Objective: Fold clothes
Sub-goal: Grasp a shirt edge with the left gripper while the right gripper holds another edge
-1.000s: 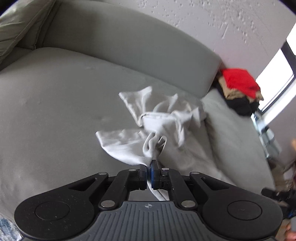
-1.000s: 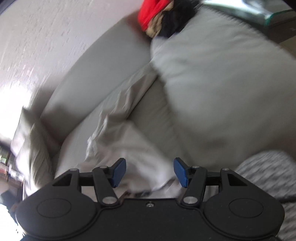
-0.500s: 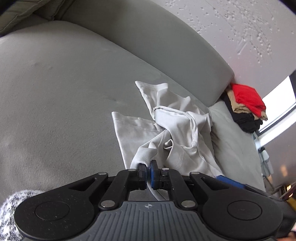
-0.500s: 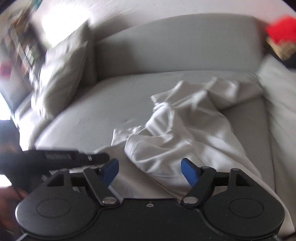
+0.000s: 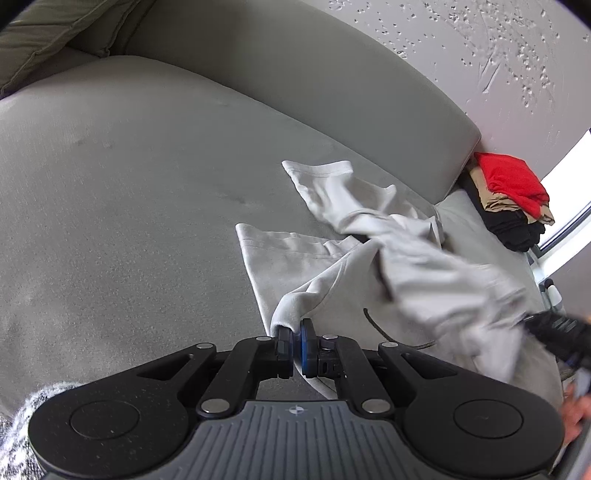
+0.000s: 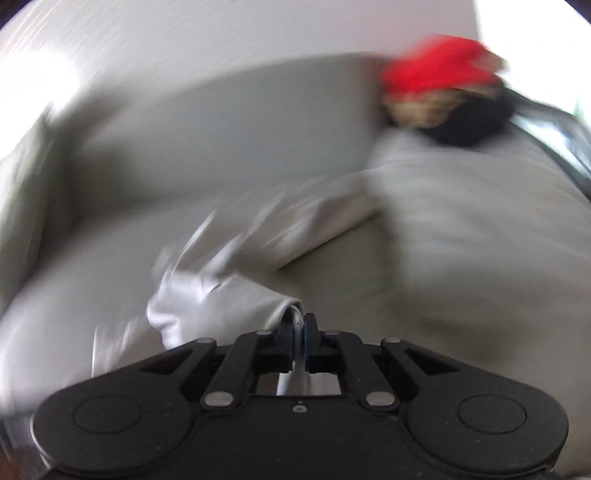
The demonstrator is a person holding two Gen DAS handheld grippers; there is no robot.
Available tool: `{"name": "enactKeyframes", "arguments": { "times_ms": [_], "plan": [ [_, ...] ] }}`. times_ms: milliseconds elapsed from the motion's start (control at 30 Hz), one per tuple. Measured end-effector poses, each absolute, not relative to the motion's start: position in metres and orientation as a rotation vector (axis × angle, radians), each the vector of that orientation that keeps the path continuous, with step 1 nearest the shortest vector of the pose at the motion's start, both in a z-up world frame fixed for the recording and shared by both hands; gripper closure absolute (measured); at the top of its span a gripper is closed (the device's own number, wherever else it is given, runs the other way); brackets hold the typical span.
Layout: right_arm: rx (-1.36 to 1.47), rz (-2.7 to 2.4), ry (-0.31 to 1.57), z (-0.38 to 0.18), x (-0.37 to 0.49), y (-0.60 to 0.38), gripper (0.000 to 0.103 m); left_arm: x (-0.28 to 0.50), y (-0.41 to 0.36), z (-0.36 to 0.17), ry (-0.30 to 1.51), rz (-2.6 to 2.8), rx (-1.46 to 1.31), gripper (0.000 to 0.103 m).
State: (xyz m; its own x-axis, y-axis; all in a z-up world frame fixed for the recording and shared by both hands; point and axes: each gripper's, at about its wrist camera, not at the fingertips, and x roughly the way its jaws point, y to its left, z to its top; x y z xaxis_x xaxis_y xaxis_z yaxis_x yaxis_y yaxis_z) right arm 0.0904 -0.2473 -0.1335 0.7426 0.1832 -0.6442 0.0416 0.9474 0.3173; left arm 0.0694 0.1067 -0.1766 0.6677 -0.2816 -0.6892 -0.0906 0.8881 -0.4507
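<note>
Pale grey garment (image 5: 373, 258) lies crumpled mid-sofa (image 5: 129, 221), toward its right end. Left gripper (image 5: 294, 345) fingers clamped on a near-edge fold. Right gripper (image 6: 299, 339) fingers pinch another fold, seemingly the same garment, view blurred. Two-point hold likely to spread it flat for folding.

Ahead of me spreads a grey sofa seat (image 5: 122, 206), its padded backrest (image 5: 295, 85) curving along a white textured wall (image 5: 480, 48). An olive-grey cushion (image 5: 44, 33) is tucked into the far left corner. A bright window (image 5: 569, 199) glares at the right edge beyond the sofa.
</note>
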Motion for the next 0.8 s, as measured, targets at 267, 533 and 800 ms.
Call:
{"name": "enactKeyframes", "arguments": {
  "times_ms": [267, 533, 800],
  "plan": [
    [0.605, -0.224, 0.816, -0.156, 0.092, -0.404, 0.096, 0.067, 0.096, -0.174, 0.849, -0.1, -0.4, 0.099],
    [0.634, -0.088, 0.86, -0.143, 0.05, -0.396, 0.05, 0.065, 0.098, -0.176, 0.874, -0.101, -0.435, 0.098],
    [0.381, 0.106, 1.016, -0.155, 0.063, -0.339, 0.061, 0.064, 0.102, -0.176, 0.88, -0.155, -0.492, 0.091]
  ]
}}
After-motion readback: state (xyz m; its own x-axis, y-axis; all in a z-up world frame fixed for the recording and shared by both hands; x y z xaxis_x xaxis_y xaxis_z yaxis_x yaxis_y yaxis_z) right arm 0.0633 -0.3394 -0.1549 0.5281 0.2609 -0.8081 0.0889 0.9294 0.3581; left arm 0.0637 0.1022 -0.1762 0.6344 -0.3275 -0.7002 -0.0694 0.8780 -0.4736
